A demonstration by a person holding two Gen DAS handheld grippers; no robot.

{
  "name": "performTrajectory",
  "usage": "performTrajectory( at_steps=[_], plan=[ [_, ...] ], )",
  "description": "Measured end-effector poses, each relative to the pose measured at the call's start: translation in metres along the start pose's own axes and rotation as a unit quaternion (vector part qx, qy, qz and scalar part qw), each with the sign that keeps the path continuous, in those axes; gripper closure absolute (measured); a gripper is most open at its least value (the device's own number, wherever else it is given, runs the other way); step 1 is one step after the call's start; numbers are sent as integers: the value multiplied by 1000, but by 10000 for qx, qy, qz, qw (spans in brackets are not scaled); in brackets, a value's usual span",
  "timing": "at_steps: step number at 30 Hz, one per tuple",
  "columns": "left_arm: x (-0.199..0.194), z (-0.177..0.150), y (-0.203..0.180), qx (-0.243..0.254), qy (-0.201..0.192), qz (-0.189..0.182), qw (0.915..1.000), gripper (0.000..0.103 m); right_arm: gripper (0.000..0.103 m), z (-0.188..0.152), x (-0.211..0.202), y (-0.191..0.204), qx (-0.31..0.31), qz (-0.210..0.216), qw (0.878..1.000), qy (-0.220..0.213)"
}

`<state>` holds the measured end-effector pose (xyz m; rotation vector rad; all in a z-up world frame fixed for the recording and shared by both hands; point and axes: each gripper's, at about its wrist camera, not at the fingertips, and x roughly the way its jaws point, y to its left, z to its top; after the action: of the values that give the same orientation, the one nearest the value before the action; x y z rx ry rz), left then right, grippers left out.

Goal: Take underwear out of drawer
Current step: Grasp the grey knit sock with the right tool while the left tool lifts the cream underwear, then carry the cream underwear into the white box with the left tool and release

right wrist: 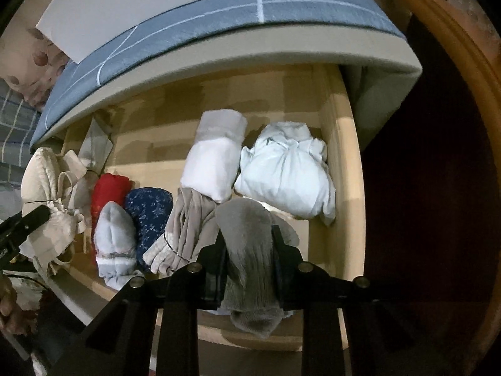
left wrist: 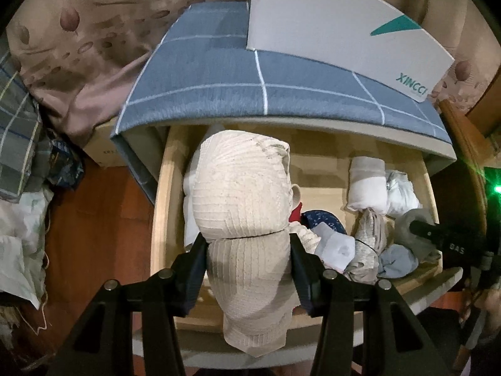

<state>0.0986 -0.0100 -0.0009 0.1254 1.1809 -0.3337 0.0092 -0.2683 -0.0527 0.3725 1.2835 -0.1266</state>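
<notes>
Both grippers have a catch: the left gripper (left wrist: 249, 252) pinches a cream roll (left wrist: 241, 206) above the drawer (left wrist: 162, 194), the right gripper (right wrist: 249, 257) clamps a grey roll (right wrist: 250, 244). Neither is clear yet; several bundles remain inside.

cream ribbed bundle (left wrist: 241, 194) centre; grey ribbed roll (right wrist: 250, 250) lower centre; navy floral roll (right wrist: 150, 216), red roll (right wrist: 108, 194) left; blue grid-check cloth (left wrist: 219, 72) upper.

White box (left wrist: 328, 22) (teal logo), floral bedding (left wrist: 78, 47)
</notes>
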Motion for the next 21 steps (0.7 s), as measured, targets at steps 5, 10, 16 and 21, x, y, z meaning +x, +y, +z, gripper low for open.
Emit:
performTrajectory(
  at_steps=[5,10,16,21],
  plan=[
    [-19,4,3,30,-128,17,9999,53,79,-4,9,-3,35,4,9996,267],
    [-33,9,4,92,-214,61,9997,53,72,-5,26,-1,50,-164,9980,605],
    [-45,13,6,187,-274,18,9994,53,67,-6,36,2,-27,-272,9963,818],
    [-56,21,3,332,-381,51,9987,53,65,-6,48,10,-71,-331,9949,952]
  ],
)
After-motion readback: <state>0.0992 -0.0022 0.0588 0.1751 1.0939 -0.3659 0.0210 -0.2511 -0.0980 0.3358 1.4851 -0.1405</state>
